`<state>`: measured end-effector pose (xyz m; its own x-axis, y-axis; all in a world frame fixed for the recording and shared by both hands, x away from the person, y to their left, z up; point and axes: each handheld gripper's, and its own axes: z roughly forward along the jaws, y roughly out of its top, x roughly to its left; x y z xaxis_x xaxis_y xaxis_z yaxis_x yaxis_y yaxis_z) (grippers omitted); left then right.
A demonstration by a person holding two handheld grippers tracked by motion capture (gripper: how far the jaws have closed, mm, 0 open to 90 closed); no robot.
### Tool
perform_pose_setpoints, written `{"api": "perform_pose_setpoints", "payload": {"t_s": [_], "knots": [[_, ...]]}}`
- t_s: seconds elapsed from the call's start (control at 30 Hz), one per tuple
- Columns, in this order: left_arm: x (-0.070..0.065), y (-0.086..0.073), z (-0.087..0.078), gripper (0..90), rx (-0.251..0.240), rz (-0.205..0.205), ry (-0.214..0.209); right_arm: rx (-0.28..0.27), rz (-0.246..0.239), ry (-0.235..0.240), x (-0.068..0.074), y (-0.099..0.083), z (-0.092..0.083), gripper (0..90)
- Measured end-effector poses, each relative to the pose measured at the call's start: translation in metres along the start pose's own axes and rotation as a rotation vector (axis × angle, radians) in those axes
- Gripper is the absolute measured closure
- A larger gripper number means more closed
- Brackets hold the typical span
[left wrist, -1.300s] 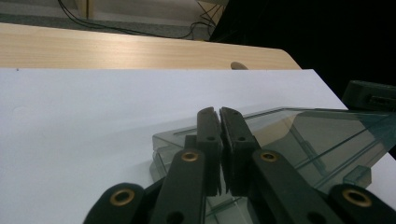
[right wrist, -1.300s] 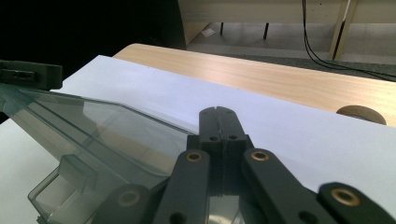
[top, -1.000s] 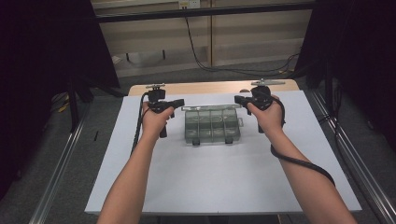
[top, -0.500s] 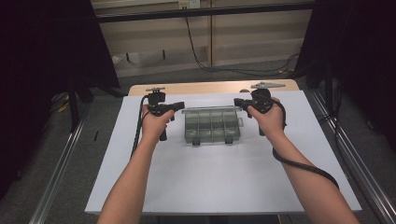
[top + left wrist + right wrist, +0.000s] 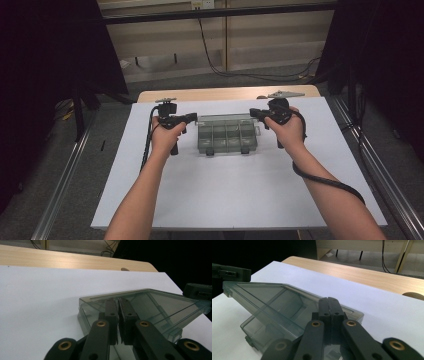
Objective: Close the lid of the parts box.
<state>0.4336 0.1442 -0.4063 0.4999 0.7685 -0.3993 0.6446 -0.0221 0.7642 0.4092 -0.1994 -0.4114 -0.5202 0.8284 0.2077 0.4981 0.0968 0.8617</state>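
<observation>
The left tool (image 5: 119, 315) rises from the bottom edge with its two black jaws drawn close together, a thin gap between them, their tips at the near end wall of a clear plastic compartment box (image 5: 160, 307); whether they press on that wall cannot be told. The box sits on a white sheet (image 5: 40, 305) covering the wooden surface (image 5: 62, 260), its transparent lid tilted up. The other tool (image 5: 197, 290) touches the box's far corner at the right edge.
</observation>
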Motion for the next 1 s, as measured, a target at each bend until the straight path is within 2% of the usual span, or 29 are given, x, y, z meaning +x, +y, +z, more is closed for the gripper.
{"api": "perform_pose_setpoints", "payload": {"t_s": [0.07, 0.17, 0.43, 0.67, 0.87, 0.9, 0.93, 1.0], "knots": [[-0.001, 0.0, -0.001, 86.3, -0.003, -0.004, -0.006, 0.001, -0.001, 0.004, 0.001, -0.002, 0.0, 90.0], [-0.001, -0.001, -0.001, 86.3, 0.004, 0.011, -0.004, 0.002, -0.009, 0.016, 0.002, -0.005, 0.001, 90.0], [-0.003, -0.007, 0.0, 86.0, 0.013, 0.003, -0.012, 0.002, -0.011, 0.021, 0.002, -0.011, -0.001, 90.0], [-0.004, -0.009, 0.0, 86.0, 0.013, 0.017, -0.015, 0.003, -0.021, 0.032, 0.001, -0.016, -0.002, 90.0], [-0.004, -0.012, 0.0, 86.0, 0.022, 0.032, -0.005, 0.001, -0.024, 0.026, 0.001, -0.022, -0.002, 90.0], [-0.005, -0.013, 0.001, 86.0, 0.012, 0.022, -0.005, 0.003, -0.022, 0.027, 0.001, -0.022, -0.003, 90.0], [-0.003, -0.014, 0.0, 86.0, 0.027, 0.039, -0.007, 0.004, -0.024, 0.027, 0.002, -0.022, -0.003, 90.0], [-0.003, -0.015, 0.0, 86.0, 0.025, 0.032, -0.003, 0.0, -0.029, 0.031, 0.002, -0.023, -0.003, 90.0]]}}
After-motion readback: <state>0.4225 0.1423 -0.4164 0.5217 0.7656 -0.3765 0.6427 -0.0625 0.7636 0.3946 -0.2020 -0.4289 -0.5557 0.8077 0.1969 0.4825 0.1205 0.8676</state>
